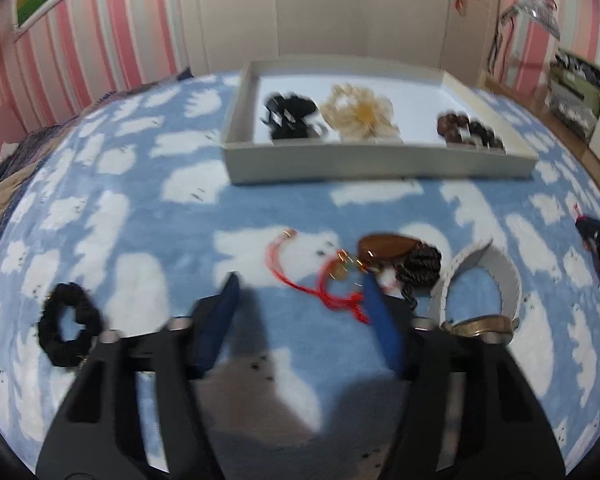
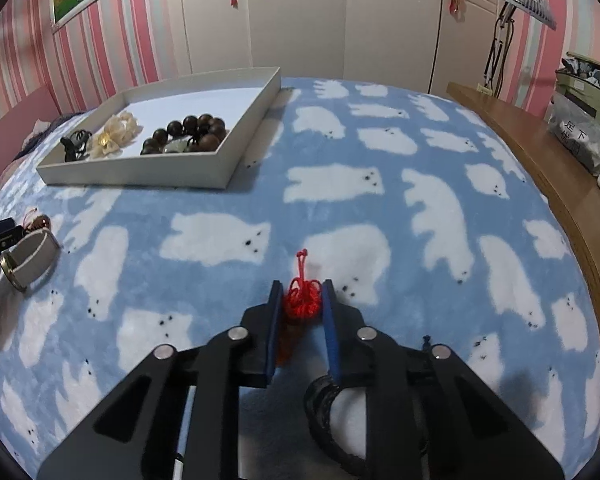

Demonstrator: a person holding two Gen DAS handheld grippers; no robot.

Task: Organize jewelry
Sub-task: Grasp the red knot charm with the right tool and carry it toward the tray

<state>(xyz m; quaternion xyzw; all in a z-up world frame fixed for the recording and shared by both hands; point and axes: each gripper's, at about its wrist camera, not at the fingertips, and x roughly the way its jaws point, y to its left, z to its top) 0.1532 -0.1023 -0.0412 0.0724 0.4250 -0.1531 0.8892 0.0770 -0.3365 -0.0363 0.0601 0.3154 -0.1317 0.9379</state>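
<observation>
My left gripper [image 1: 300, 284] hangs open just above the blue bear-print blanket. A red cord bracelet [image 1: 320, 284] with small gold beads lies between its blue fingers [image 1: 380, 320], and neither pad presses on it. My right gripper [image 2: 302, 286] is shut on a red knotted ornament [image 2: 302, 300], whose loop sticks out past the tips. A black ring-shaped piece [image 2: 320, 400] lies under the right finger. The white tray [image 1: 380, 164] [image 2: 140, 176] holds a black hair clip [image 1: 290, 114], a cream flower [image 1: 360, 114] and a brown bead bracelet [image 1: 470, 132].
A black scrunchie [image 1: 70, 328] lies to the left of the left gripper. Right of it sit a brown oval piece [image 1: 388, 246], a dark braided cord [image 1: 420, 264] and a white-strapped watch [image 1: 500, 276] [image 2: 32, 260]. A wooden ledge [image 2: 540, 160] borders the blanket on the right.
</observation>
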